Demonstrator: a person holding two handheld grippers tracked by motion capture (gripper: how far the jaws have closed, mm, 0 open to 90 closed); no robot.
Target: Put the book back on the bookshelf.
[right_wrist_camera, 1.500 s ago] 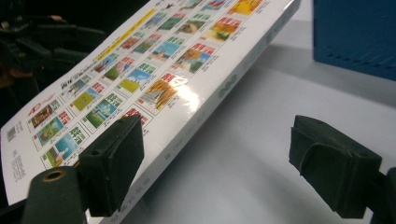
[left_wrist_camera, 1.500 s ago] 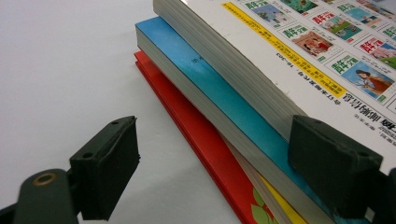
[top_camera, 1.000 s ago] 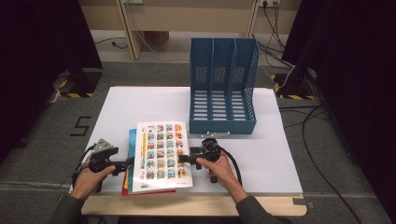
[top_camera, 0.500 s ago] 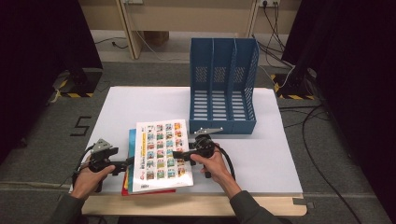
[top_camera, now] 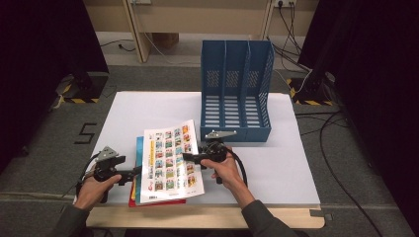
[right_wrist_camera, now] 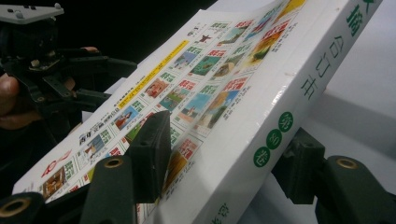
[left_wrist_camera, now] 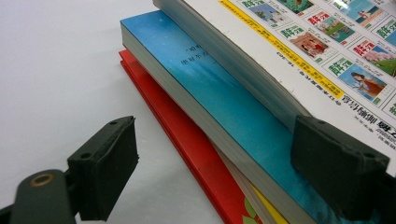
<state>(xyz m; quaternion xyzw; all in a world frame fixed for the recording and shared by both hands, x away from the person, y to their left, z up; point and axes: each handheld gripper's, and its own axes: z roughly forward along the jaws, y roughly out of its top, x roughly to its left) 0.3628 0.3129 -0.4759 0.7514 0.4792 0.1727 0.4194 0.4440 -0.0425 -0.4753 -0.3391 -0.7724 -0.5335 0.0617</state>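
Your right tool [top_camera: 191, 158] has just been closing its jaws on the spine edge of the white book [top_camera: 170, 160], the one with the grid of small coloured pictures on its cover. In the right gripper view one pad [right_wrist_camera: 152, 154] lies on the cover and the other sits under the back, so the white book [right_wrist_camera: 224, 112] is pinched between them. That edge is lifted and the book tilts, its far edge still resting on the stack below. The stack lies near the front left of the white surface [top_camera: 276, 168]: a blue book [top_camera: 139, 163] directly under the white one, and a red book [top_camera: 148, 202] at the bottom. Your left tool [top_camera: 136, 171] sits at the left edge of the stack with its jaws spread. In the left gripper view one pad [left_wrist_camera: 105, 165] hovers over the bare surface [left_wrist_camera: 56, 70], clear of everything, while the other is at the blue book [left_wrist_camera: 224, 88], just under the raised white book [left_wrist_camera: 299, 51]; whether it touches the blue cover you cannot tell. The red book [left_wrist_camera: 187, 144] shows beneath. The blue file rack [top_camera: 236, 91] stands upright at the back of the surface, well apart from the stack, its three slots open towards you.
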